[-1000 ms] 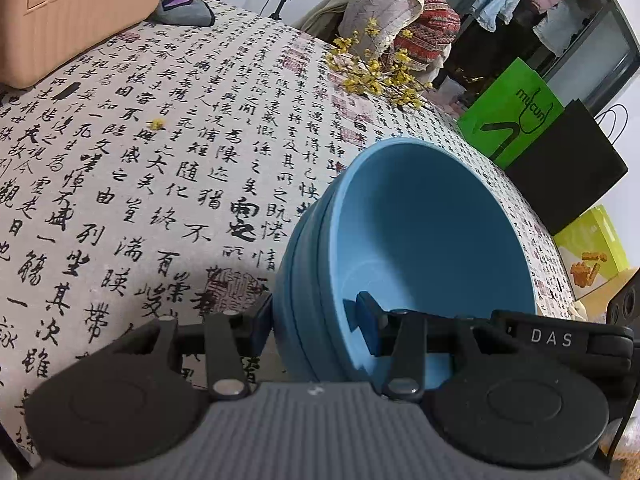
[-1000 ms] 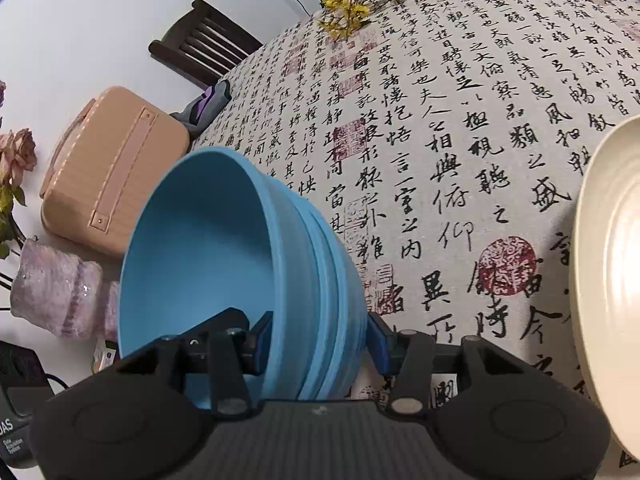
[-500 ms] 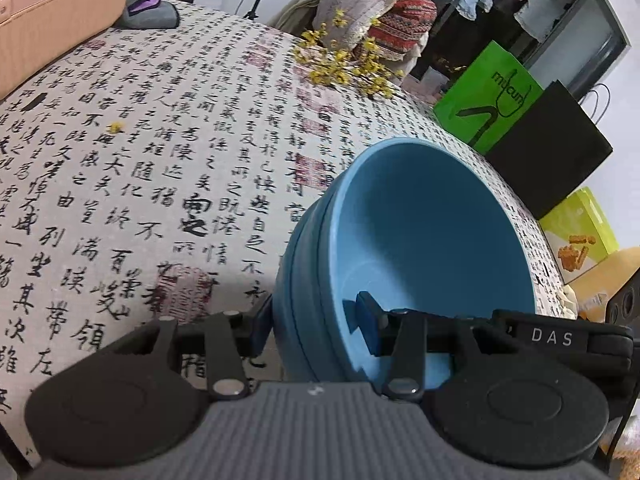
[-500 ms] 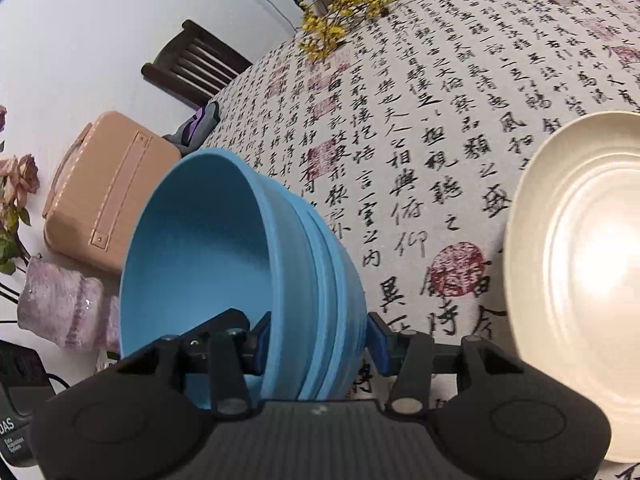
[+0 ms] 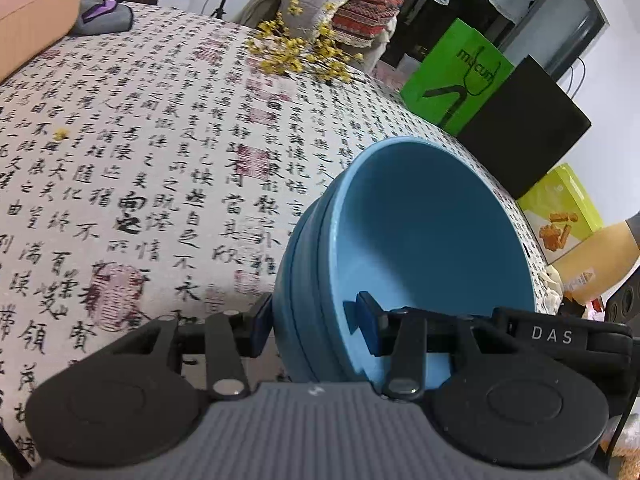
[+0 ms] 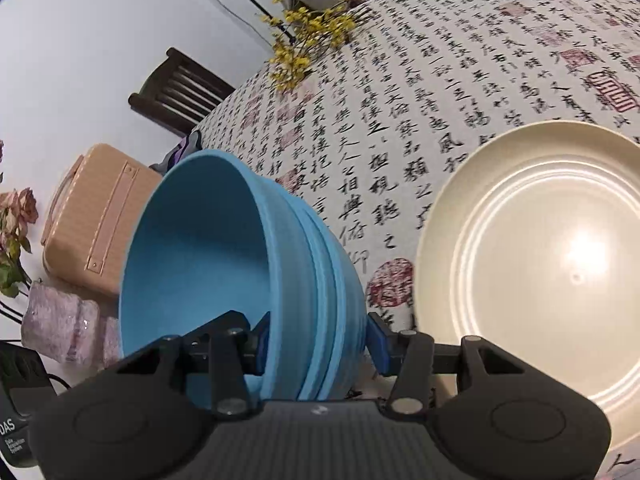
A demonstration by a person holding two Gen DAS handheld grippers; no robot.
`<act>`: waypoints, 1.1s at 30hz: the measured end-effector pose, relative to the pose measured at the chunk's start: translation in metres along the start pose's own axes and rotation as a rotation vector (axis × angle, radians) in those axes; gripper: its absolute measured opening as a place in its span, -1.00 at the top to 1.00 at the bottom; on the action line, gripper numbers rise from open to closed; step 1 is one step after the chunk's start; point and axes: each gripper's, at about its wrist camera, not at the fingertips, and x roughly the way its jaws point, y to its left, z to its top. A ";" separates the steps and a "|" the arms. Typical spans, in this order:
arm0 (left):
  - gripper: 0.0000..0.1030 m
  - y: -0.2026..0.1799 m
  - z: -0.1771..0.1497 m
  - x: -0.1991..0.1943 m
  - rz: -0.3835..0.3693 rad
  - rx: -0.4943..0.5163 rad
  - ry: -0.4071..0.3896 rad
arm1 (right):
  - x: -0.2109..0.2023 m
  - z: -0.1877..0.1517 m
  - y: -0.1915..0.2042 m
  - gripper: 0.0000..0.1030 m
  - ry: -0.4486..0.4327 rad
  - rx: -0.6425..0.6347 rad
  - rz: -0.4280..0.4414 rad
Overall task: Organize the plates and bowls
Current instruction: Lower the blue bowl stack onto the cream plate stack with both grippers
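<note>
A stack of nested blue bowls (image 5: pixel 420 240) hangs tilted above the table, gripped from two opposite sides. My left gripper (image 5: pixel 314 326) is shut on the stack's rim, one pad outside the wall and one inside the top bowl. In the right wrist view the same blue bowls (image 6: pixel 208 248) are clamped the same way by my right gripper (image 6: pixel 320 346). A large cream plate (image 6: pixel 540 260) lies flat on the calligraphy-print tablecloth (image 6: pixel 460 80), just right of the bowls. The stack hides the table beneath it.
A sprig of yellow flowers (image 5: pixel 300 52) lies at the far side of the table. A tan case (image 6: pixel 92 224) and a dark wooden chair (image 6: pixel 180 88) stand beyond the table's edge. A green bag (image 5: pixel 456 76) and a black bag (image 5: pixel 524 128) stand off the table.
Both grippers have carried the bowl stack sideways across the table, grips unchanged. In the right wrist view the cream plate has slid from the right edge into nearly full view beside the bowls.
</note>
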 end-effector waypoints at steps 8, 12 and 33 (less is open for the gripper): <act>0.12 -0.025 0.000 0.014 -0.026 0.045 0.016 | -0.017 0.001 -0.021 0.09 -0.040 0.035 -0.010; 0.12 -0.037 -0.002 0.017 -0.039 0.069 0.019 | -0.026 0.003 -0.028 0.09 -0.059 0.049 -0.018; 0.12 -0.080 -0.004 0.035 -0.099 0.139 0.053 | -0.060 0.003 -0.060 0.09 -0.130 0.100 -0.052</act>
